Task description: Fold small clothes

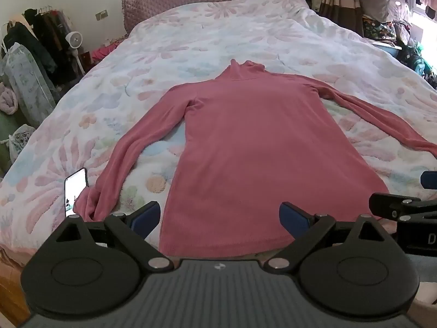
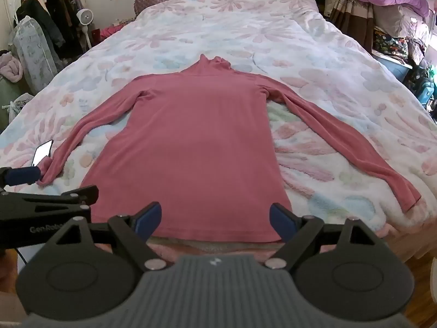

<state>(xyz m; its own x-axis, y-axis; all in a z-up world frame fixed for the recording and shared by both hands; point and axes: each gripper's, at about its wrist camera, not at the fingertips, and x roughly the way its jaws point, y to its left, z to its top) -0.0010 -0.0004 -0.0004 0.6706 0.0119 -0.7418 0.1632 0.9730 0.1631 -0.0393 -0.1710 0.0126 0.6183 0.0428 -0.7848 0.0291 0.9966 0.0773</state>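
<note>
A pink long-sleeved turtleneck top lies flat and face up on the flowered bedspread, collar away from me, both sleeves spread out to the sides. It also shows in the right wrist view. My left gripper is open and empty, hovering over the hem near the bed's front edge. My right gripper is open and empty, also above the hem. Each gripper shows at the edge of the other's view.
A phone with a lit screen lies on the bed by the left cuff; it also shows in the right wrist view. A clothes rack and fan stand at the left. Piled bedding and clothes stand at the right.
</note>
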